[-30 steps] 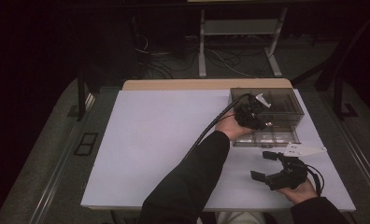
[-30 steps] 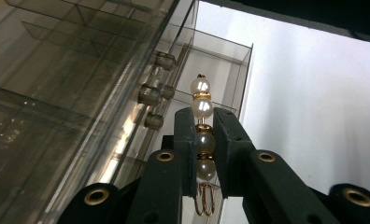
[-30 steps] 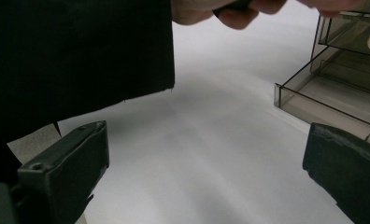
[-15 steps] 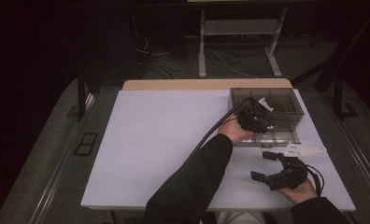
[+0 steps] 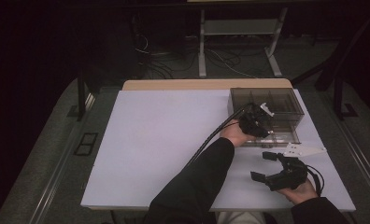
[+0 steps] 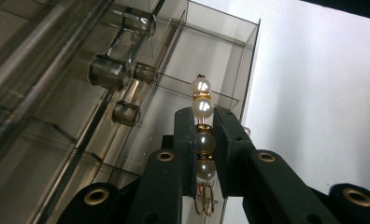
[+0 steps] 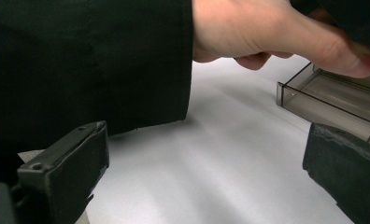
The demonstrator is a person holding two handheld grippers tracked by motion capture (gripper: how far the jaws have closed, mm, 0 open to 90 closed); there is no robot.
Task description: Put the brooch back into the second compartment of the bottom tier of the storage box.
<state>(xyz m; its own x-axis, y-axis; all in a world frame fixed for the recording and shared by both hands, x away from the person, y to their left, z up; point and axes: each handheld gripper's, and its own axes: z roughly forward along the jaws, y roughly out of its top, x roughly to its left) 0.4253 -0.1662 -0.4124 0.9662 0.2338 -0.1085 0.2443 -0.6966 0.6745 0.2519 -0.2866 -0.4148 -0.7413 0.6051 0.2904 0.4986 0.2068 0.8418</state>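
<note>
Left gripper (image 6: pixel 204 140) clamped on pearl strand (image 6: pixel 202 123), held over open drawer (image 6: pixel 199 84) of smoky organizer (image 5: pixel 267 109). Four pearls count on strand, gold spacers between, wire loops at bottom end. Lower your strand straight into drawer compartment, keep clear of divider, part jaws only once it rests on floor. Right gripper (image 5: pixel 267 165) idle, jaws wide apart, nothing between, near organizer's front on table (image 5: pixel 164 140). One organizer, two grippers.

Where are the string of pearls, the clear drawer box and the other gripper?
pearl piece (image 6: pixel 203 108), left gripper view, on the second pearl above the jaws.
clear drawer box (image 5: pixel 286 100), high view, on its top.
right gripper (image 5: pixel 262 165), high view, midway between its open jaw tips.
</note>
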